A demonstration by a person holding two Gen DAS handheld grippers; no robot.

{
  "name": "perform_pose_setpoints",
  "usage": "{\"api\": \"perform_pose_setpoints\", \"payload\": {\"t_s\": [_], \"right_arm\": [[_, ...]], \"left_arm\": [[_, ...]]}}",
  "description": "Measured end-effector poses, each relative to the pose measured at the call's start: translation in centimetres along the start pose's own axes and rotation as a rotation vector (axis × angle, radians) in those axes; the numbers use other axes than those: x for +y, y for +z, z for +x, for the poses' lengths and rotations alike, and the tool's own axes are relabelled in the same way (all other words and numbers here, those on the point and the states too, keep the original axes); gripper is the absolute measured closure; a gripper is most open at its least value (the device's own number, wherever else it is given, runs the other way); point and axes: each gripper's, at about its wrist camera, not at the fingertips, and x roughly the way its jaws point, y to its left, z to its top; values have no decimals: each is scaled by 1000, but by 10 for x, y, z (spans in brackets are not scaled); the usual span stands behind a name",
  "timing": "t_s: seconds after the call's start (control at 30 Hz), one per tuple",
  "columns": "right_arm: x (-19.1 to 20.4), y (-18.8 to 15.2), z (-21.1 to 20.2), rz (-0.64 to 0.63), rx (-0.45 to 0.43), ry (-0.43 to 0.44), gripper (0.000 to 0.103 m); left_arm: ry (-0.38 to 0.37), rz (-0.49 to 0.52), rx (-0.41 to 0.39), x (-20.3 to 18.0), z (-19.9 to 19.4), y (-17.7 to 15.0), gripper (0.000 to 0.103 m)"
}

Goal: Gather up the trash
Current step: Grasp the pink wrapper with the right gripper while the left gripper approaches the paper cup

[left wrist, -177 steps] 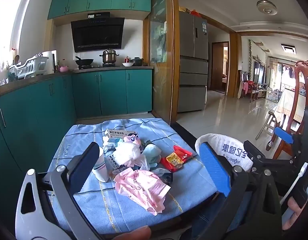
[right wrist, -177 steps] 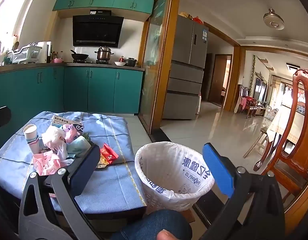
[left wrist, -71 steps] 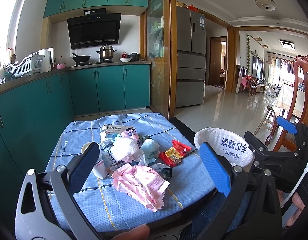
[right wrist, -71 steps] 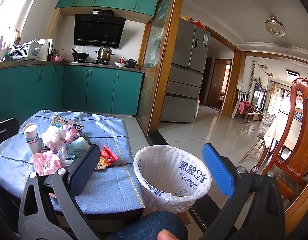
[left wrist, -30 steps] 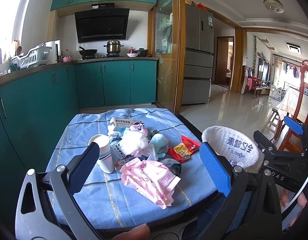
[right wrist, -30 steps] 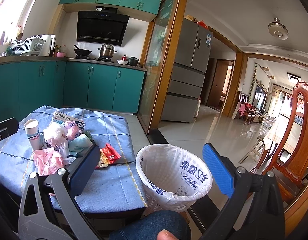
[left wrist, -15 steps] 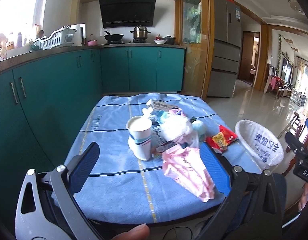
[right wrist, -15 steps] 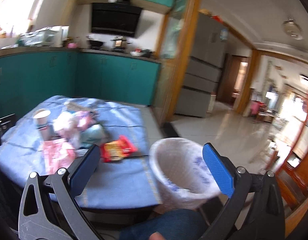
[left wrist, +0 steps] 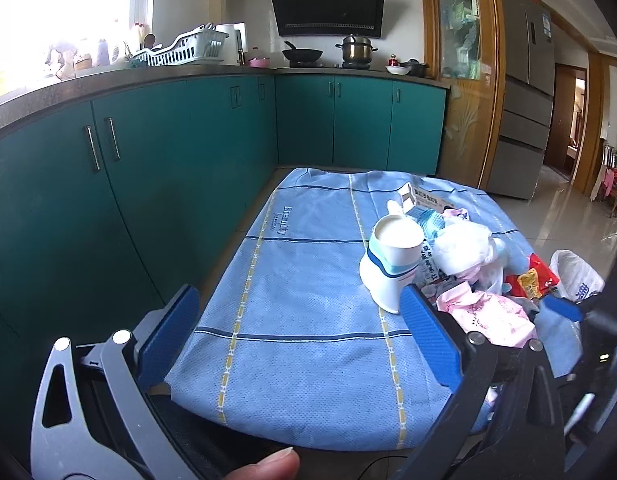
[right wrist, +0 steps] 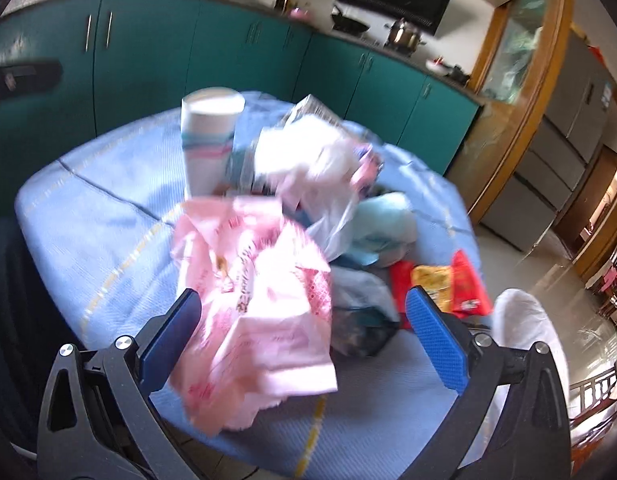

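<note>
pink wrapper (right wrist: 260, 300) lies between the gaping right claw (right wrist: 304, 332).

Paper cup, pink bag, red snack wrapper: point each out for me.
paper cup (left wrist: 392, 268), left wrist view, on its side wall.
pink bag (right wrist: 264, 304), right wrist view, on its crumpled middle.
red snack wrapper (right wrist: 444, 284), right wrist view, on its yellow centre.

Home kitchen: teal base cabinets (left wrist: 212, 152) under a dark countertop (left wrist: 120, 76), black range hood (left wrist: 326, 4) above a stove with a wok (left wrist: 302, 54) and steel pot (left wrist: 355, 48), dish rack (left wrist: 180, 50), grey refrigerator (left wrist: 524, 92), cloth-covered table (left wrist: 300, 320).
</note>
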Motion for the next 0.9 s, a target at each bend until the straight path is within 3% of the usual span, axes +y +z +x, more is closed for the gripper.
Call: {"api": "perform_pose_setpoints", "payload": {"t_s": [0.07,0.13,0.23,0.3,0.4,0.63,0.9], "right_arm": [[1,0,7,4,5,11,3],[1,2,7,3,-15,8,13],[0,2,1,17,-40,20,32],[-2,3,-5,17,-61,33,54],[-9,10,-1,40,-75,71,67],[-27,20,4,84,-101,119,73],[-38,32,-24,96,-181,176,73]], "left_arm": [[2,3,10,-2,4,-1,3],[4,3,22,-4,9,-2,3],[-1,3,41,-7,14,-4,3],[-2,8,52,-10,18,-6,3],[-3,12,62,-13,22,-7,3],[8,8,78,-15,29,-9,3],[-14,53,105,-32,45,-11,3]]}}
